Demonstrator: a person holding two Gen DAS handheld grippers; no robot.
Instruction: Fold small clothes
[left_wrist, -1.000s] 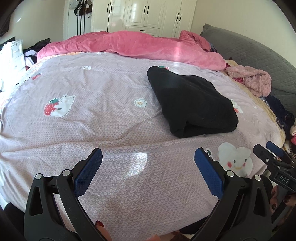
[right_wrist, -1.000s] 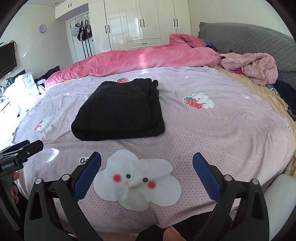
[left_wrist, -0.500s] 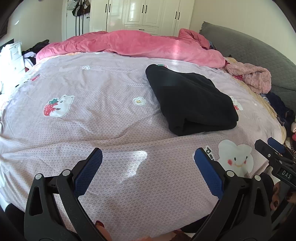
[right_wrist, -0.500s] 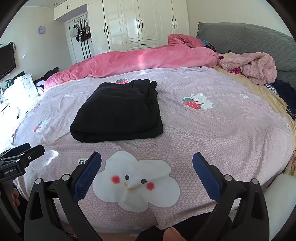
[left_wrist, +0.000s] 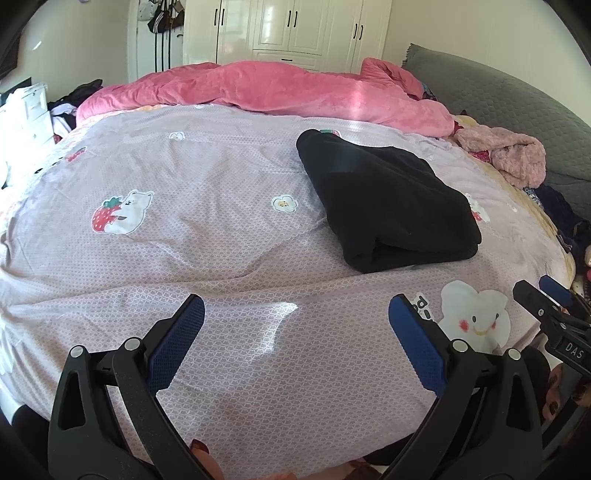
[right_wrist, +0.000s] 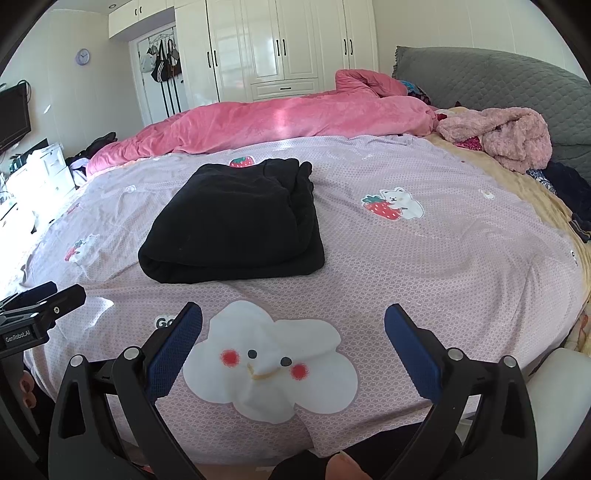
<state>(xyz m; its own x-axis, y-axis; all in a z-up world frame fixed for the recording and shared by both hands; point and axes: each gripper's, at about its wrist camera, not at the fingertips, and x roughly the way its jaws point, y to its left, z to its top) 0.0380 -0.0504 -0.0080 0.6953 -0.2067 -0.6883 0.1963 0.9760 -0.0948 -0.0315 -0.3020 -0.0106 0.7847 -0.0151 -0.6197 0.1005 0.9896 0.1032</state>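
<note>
the inside layers of the folded black garment (right_wrist: 232, 218) are hidden, so its kind cannot be told. the right gripper (left_wrist: 554, 306) is cut off by the right edge of the left wrist view. the left gripper (right_wrist: 37, 310) is cut off by the left edge of the right wrist view. the dark clothes (right_wrist: 569, 188) by the headboard are perhaps a pile, too small to tell.
</note>
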